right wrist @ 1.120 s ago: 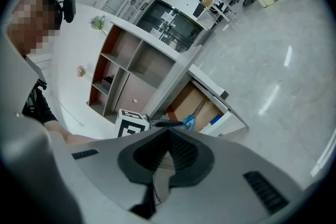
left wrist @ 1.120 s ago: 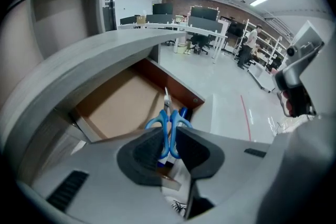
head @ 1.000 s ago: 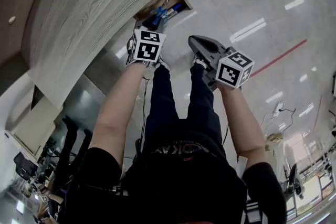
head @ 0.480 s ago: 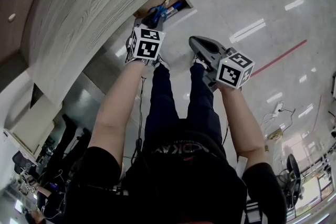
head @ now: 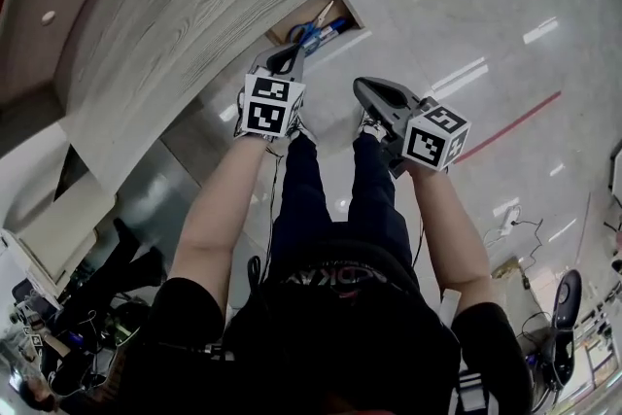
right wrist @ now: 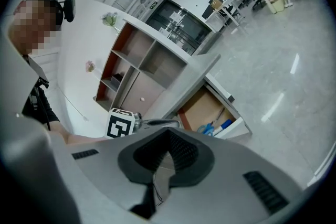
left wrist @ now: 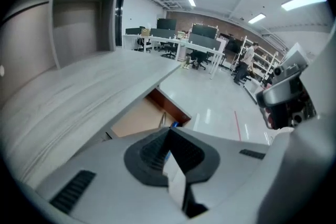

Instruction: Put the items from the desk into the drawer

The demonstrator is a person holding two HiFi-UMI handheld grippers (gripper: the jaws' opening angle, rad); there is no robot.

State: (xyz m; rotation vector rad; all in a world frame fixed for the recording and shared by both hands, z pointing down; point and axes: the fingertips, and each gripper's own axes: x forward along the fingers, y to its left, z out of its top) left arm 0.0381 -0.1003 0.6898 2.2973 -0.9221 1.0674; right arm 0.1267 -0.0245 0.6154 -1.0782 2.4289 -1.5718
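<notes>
Drawer (head: 301, 16) was found open under the counter (head: 194, 5), with scissors (right wrist: 211, 129) and marker (right wrist: 227, 124) laid inside. Left gripper (left wrist: 168, 131) and right gripper (right wrist: 168, 134) jaws were closed on nothing. Its front was judged best pushed squarely.

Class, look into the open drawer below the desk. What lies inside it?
Inside the drawer lie blue-handled scissors, a blue pen and a thin pale stick. The desk top covers the drawer's back part, so anything there is hidden.
</notes>
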